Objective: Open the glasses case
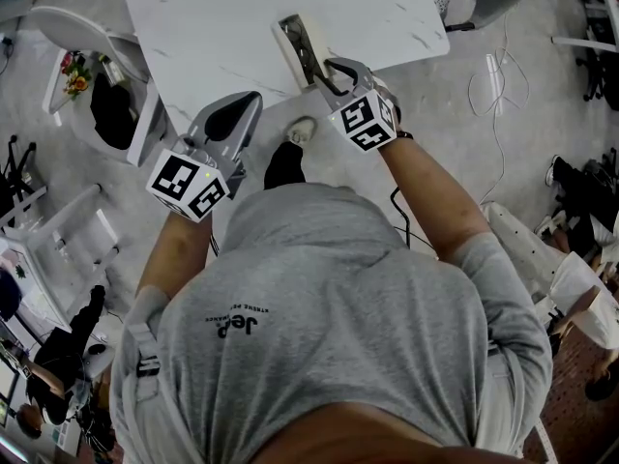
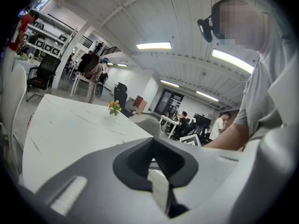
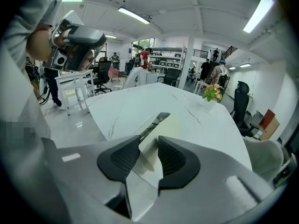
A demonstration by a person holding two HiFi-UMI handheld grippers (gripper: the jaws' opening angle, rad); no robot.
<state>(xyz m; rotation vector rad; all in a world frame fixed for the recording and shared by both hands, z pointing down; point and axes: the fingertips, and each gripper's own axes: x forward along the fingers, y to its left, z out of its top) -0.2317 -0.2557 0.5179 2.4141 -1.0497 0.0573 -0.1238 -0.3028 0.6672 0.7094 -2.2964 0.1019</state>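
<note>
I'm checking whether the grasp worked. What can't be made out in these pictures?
- Whether the pads of the right gripper press the glasses case between them: right gripper view, contact unclear.
- Whether glasses lie inside: head view, the case is small and its near end is under that gripper.

From my station I see a white marble table point(image 1: 222, 27), a small bunch of flowers point(image 3: 212, 93) near it, and loose cables point(image 1: 495, 80) on the grey floor point(image 1: 522, 162)
</note>
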